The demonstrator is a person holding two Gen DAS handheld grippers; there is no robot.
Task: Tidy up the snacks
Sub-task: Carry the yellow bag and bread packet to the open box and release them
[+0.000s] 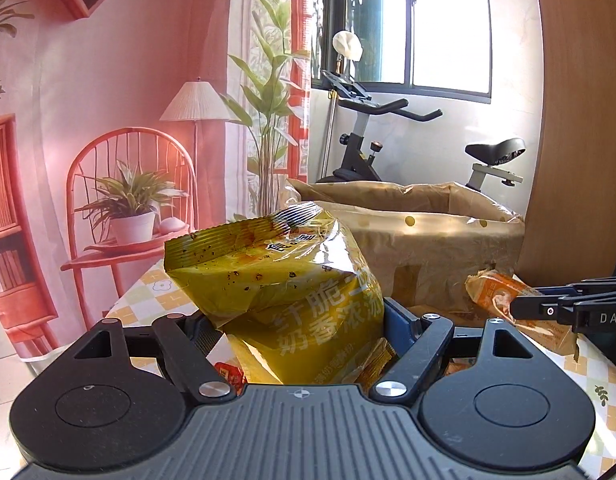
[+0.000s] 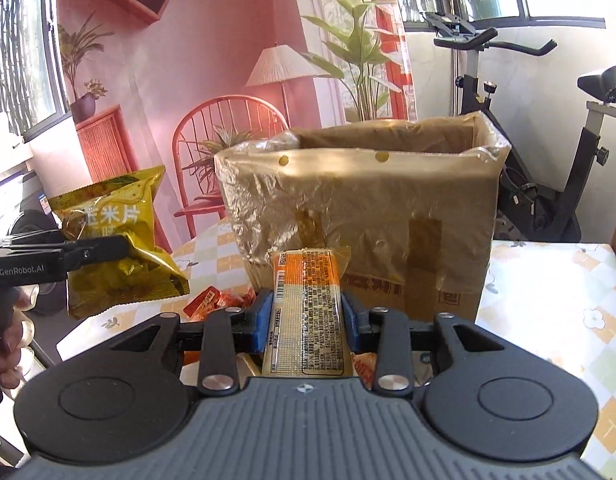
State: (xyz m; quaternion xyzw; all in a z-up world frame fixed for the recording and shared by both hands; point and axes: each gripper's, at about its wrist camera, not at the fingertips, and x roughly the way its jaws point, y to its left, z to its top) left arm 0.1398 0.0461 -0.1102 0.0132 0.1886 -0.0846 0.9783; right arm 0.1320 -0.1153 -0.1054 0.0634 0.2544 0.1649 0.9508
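left gripper (image 1: 303,316): I'm clamping the yellow chip bag (image 1: 283,280) across its lower half, jaws standing wide because the bag is puffy; bag is lifted off the table (image 2: 548,280), hanging over its near-left part.
right gripper (image 2: 308,316): I'm pinching the orange snack pack (image 2: 305,312) between the blue pads (image 2: 263,316), narrow grip, pack riding clear of the tablecloth in front of the box.
target: I'm facing the cardboard box (image 2: 360,216), plastic-lined, open top, sitting toward the far edge of the table.
loose snacks: small red packets (image 2: 211,300) lying on the table near the box's left front corner.
risk 1: chip bag is slick and air-filled, so it could be squirting out of my jaws or popping if I'm squeezing harder.
risk 2: box rim sits high; either pack could be catching the loose liner and dragging it in.
risk 3: my two grippers are close, could be bumping over the opening.
pack axis: long axis running away from me toward the box, printed label face up.
chip bag axis: long axis roughly upright, tilted, crimped seal topmost.
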